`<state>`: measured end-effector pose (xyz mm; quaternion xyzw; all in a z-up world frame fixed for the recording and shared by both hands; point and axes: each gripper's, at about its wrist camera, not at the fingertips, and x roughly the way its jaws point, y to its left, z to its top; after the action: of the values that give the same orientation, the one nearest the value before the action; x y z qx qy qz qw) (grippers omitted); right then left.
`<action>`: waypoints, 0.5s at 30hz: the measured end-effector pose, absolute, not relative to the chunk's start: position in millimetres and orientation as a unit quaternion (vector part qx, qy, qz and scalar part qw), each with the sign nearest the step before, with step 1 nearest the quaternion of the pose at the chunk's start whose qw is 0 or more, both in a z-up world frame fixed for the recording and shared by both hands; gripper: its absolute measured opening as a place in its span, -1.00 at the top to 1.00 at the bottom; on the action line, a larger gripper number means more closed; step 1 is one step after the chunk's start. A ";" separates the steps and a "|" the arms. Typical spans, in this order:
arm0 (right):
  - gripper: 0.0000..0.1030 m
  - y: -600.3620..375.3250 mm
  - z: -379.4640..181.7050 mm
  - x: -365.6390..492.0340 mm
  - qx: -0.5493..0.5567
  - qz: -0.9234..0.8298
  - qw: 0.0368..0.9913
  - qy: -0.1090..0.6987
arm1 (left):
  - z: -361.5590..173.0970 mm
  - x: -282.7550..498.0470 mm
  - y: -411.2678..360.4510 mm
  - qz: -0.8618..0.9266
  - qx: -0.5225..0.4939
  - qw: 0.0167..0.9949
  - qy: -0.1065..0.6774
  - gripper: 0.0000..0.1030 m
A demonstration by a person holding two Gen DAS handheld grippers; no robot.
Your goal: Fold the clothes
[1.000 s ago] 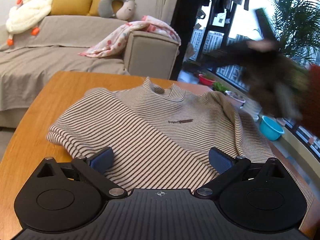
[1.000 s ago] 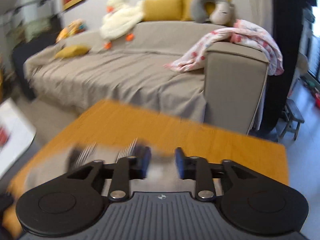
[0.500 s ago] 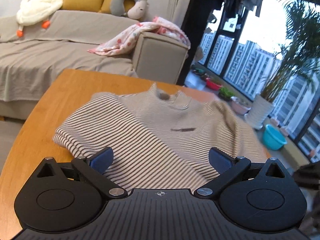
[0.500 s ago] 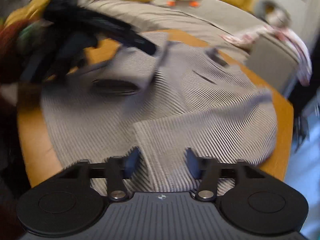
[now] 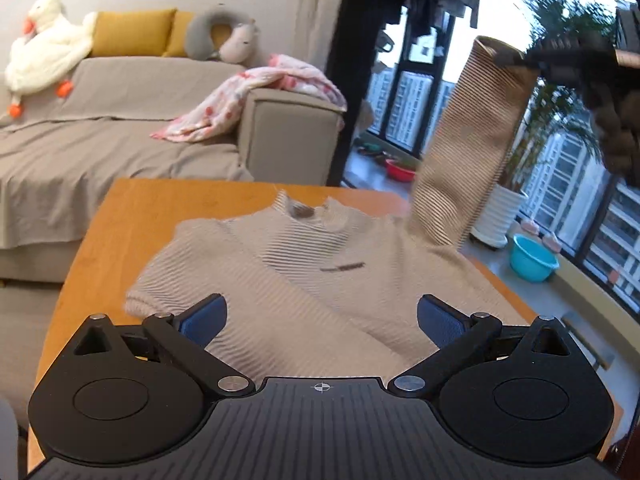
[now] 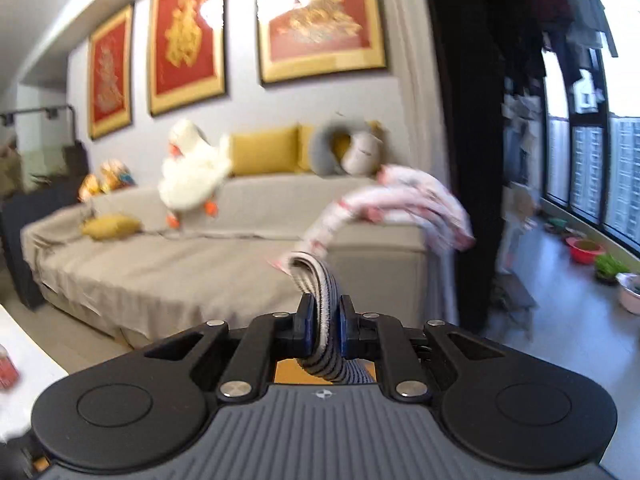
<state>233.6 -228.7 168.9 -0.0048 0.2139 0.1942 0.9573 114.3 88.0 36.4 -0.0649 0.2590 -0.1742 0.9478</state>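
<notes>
A beige striped sweater [image 5: 304,280] lies front up on the wooden table [image 5: 132,224], collar toward the sofa. Its right sleeve [image 5: 468,148] is lifted high off the table, held at the cuff by my right gripper [image 5: 560,56], seen dark and blurred at the upper right. In the right wrist view my right gripper [image 6: 323,322] is shut on the striped sleeve cuff [image 6: 320,292], which bulges between the blue pads. My left gripper [image 5: 320,316] hovers open over the sweater's lower hem, its fingers wide apart and holding nothing.
A grey sofa [image 5: 120,136] with a white goose toy [image 5: 44,60], yellow cushions and a pink blanket [image 5: 260,100] stands beyond the table. To the right are windows, a potted plant [image 5: 500,216] and a blue basin [image 5: 534,258] on the floor.
My right gripper came down onto the sweater, shut on the right sleeve cuff and raised it high above the table. The left gripper stayed open near the hem.
</notes>
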 end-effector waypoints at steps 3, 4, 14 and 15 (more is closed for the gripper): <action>0.78 -192.0 159.3 248.8 -0.005 0.220 0.949 0.224 | 39.4 115.6 100.1 -0.157 -0.084 0.951 0.255 -1.00; 0.78 -179.7 156.2 253.9 -0.006 0.228 0.947 0.227 | 40.0 115.0 103.8 -0.151 -0.090 0.951 0.255 -1.00; 0.75 -68.6 104.2 290.8 -0.035 0.265 0.925 0.271 | 31.6 108.1 135.0 -0.108 -0.123 0.948 0.275 -1.00; 0.74 -65.6 98.3 287.2 -0.042 0.263 0.924 0.273 | 30.7 107.7 136.8 -0.107 -0.125 0.947 0.276 -1.00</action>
<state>287.2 -65.6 98.3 -0.0424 0.2730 0.2626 0.9245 107.7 136.8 30.7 -0.1253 0.2759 -0.1067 0.9470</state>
